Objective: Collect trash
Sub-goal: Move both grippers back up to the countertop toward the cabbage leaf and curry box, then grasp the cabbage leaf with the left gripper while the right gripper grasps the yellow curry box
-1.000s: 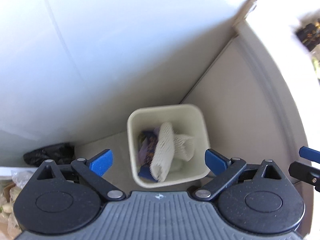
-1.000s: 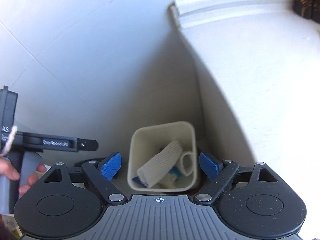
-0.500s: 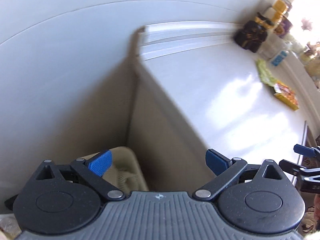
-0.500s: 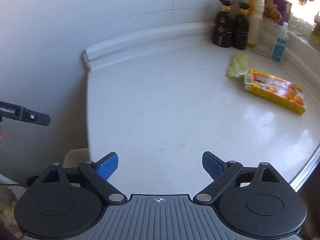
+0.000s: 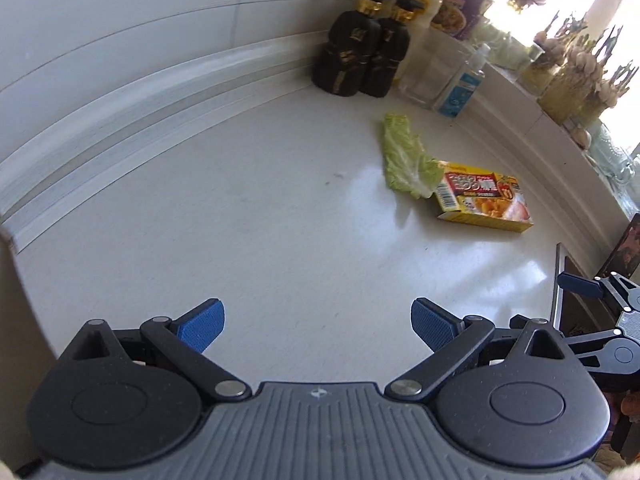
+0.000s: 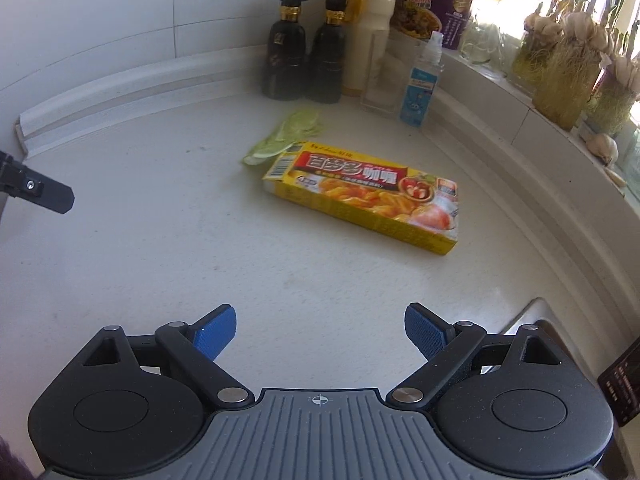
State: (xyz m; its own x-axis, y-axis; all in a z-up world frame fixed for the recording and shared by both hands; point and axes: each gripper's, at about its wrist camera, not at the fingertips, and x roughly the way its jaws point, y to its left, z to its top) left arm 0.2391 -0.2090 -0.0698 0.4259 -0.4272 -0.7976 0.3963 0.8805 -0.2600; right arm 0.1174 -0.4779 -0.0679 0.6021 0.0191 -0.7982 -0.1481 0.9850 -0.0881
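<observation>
Hovered over the white desk (image 5: 240, 208) with left gripper (image 5: 318, 322) spread wide and empty, right gripper (image 6: 319, 328) likewise spread and empty. Showed a yellow box (image 6: 364, 196) lying flat mid-desk, a green leaf (image 5: 404, 160) touching its far-left end, both well ahead of the blue fingertips (image 6: 214, 330). Stood behind them, against the wall: two dark bottles (image 6: 304, 52), a spray bottle (image 6: 420, 84) and a cream bottle (image 6: 370, 40).
</observation>
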